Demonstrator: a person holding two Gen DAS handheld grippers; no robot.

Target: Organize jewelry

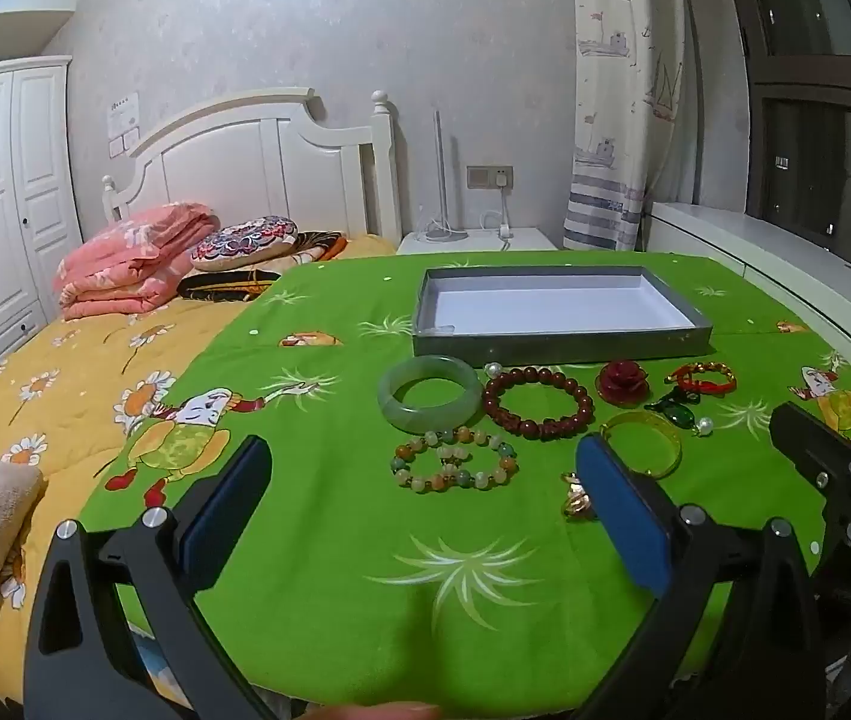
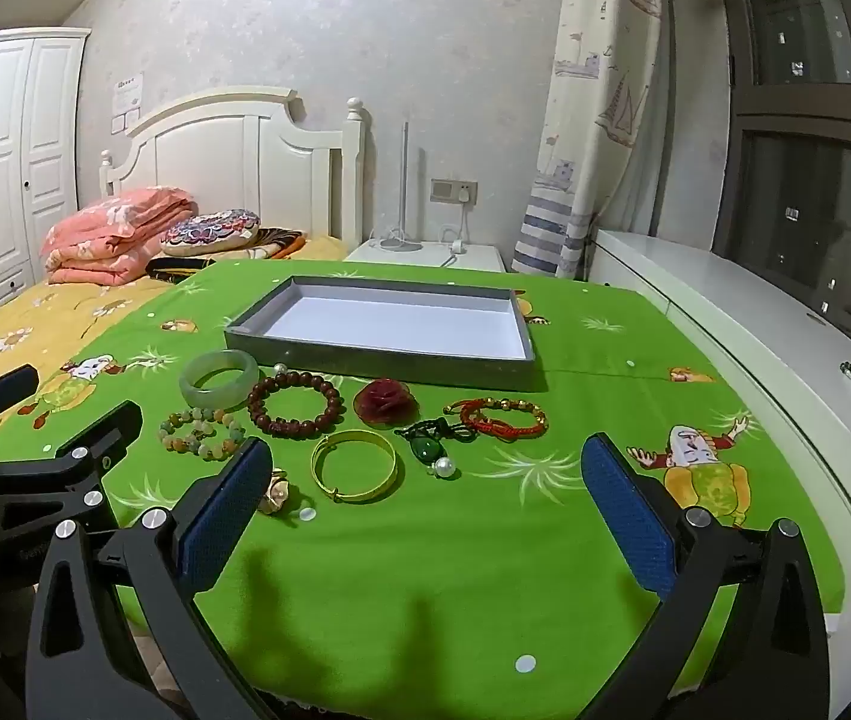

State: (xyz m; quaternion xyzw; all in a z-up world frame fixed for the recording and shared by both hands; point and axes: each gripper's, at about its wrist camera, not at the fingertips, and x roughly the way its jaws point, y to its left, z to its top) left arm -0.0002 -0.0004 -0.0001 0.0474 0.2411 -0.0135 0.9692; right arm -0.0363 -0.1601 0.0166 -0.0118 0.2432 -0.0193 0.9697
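I've got both claws hanging back over the near edge of the surface (image 2: 485,570), green cloth on it, so the whole spread stays visible before I pick. Left claw (image 1: 425,468) spread wide, nothing in it; right claw (image 2: 425,468) spread wide too, empty. Jewelry sits loose in a cluster ahead of both claws, laid out apart from each other, probably so each piece can be pinched alone. Ahead of left claw: mixed bead bracelet (image 1: 455,461) nearest, jade bangle (image 1: 429,392) and brown bead bracelet (image 1: 539,401) just beyond. Gold ring (image 2: 276,492) lies right beside the right claw's left finger; gold bangle (image 2: 354,465), green pendant (image 2: 427,444) and a pearl (image 2: 445,467) ahead between its fingers; red flower (image 2: 385,401) and red cord bracelet (image 2: 497,415) further on. Grey tray (image 2: 377,360) sits beyond all the pieces, open side up, white inside, nothing in it yet, so I judge sorting hasn't started. Tray within easy reach of either claw.
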